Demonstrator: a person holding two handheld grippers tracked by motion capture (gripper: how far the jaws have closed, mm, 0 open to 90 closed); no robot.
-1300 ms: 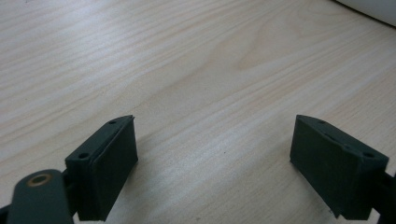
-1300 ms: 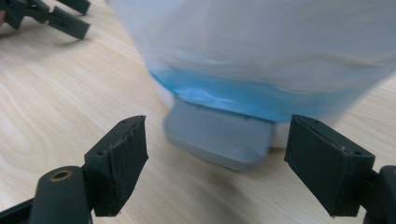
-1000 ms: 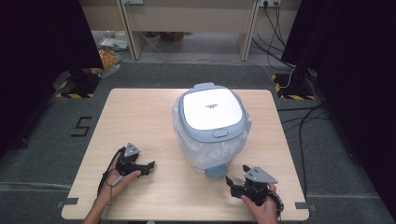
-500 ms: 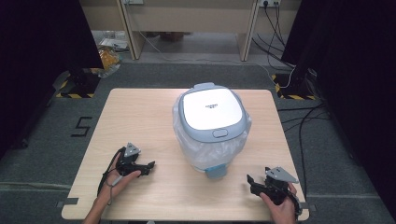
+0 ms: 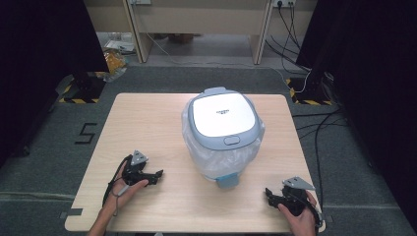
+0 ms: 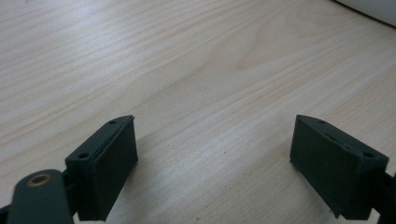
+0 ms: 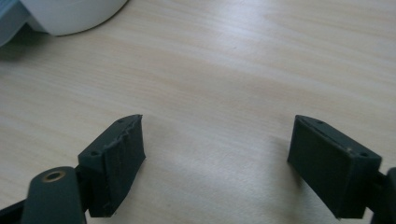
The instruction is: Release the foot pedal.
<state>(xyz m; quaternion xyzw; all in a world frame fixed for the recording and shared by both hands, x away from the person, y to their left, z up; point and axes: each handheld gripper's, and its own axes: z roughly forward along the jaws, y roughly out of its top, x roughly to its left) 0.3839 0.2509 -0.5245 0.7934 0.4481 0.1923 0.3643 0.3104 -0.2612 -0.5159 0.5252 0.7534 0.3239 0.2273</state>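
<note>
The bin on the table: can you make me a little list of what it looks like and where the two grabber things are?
bin: white bin with a clear bag lining it, standing near the middle of the table
lid: white with a grey rim, closed
pedal: bluish piece at the bin's foot
left gripper: open, empty, low over the table near the front, left of the bin
right gripper: open, empty, near the front right corner
touching the bin: neither gripper
</note>
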